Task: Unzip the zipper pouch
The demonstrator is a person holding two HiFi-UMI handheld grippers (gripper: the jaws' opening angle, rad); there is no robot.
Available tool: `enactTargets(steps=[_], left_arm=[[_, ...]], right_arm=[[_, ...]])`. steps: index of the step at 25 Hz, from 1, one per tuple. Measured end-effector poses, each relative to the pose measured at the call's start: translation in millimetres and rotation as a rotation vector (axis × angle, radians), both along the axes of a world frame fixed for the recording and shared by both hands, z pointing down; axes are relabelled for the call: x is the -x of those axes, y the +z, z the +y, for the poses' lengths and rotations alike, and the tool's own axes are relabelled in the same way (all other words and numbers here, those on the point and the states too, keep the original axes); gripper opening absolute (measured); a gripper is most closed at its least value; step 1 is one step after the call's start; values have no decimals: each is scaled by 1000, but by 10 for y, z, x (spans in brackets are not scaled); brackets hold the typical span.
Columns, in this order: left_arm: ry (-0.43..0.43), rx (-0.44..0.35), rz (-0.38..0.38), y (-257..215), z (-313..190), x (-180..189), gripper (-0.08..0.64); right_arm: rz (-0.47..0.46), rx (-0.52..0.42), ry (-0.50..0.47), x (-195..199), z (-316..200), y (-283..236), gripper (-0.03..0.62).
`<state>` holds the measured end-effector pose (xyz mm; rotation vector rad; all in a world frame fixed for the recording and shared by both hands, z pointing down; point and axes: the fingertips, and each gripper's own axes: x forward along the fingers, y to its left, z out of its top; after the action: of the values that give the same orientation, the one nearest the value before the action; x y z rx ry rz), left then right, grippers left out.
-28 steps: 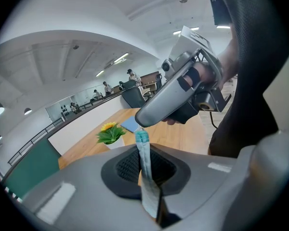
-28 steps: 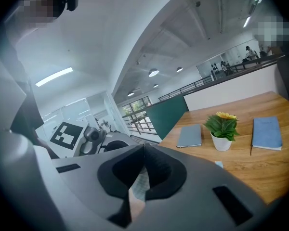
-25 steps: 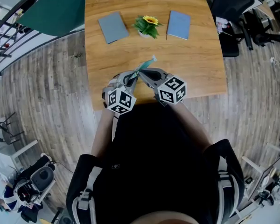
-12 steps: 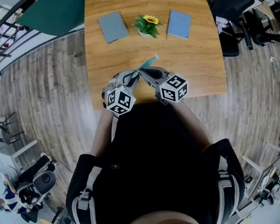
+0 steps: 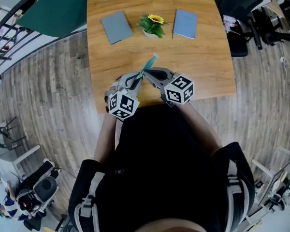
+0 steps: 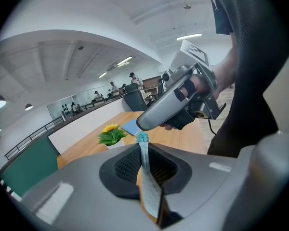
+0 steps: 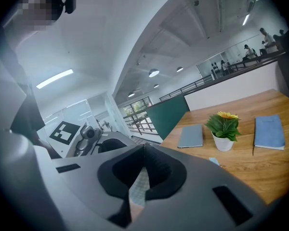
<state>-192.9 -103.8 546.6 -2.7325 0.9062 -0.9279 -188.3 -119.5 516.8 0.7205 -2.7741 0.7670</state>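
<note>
A teal zipper pouch [image 5: 150, 64] hangs in the air over the near part of the wooden table [image 5: 203, 66], held between both grippers. My left gripper [image 5: 139, 76] has the pouch's edge [image 6: 145, 167] between its pads; its jaws are closing and the fabric looks pinched. A teal end [image 6: 142, 137] sticks out beyond them. My right gripper [image 5: 146, 73] comes in from the right and is shut on a strip of the pouch [image 7: 140, 184]. In the left gripper view the right gripper's body [image 6: 176, 102] is close in front, with a hand on it.
At the table's far side lie two blue-grey notebooks [image 5: 117, 27] [image 5: 185, 24] with a potted sunflower plant [image 5: 152, 26] between them. Black office chairs [image 5: 241, 13] stand to the right. A green panel [image 5: 58, 8] is at the far left, over the wood floor.
Both grippers with the pouch have drifted slightly away from the person, and the pouch's free end now sits a little farther up and to the left.
</note>
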Motion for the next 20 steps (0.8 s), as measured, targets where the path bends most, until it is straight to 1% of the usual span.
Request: enactTargets(steps=[7, 15, 20], left_arm=[[-2, -2, -23, 40, -7, 26, 21], [-1, -11, -9, -8, -37, 19, 17], [0, -17, -10, -7, -54, -5, 15]], right_arm=[[21, 14, 2, 23, -25, 67, 6], [27, 5, 7, 10, -87, 45, 6], [1, 29, 36, -25, -118, 57, 6]])
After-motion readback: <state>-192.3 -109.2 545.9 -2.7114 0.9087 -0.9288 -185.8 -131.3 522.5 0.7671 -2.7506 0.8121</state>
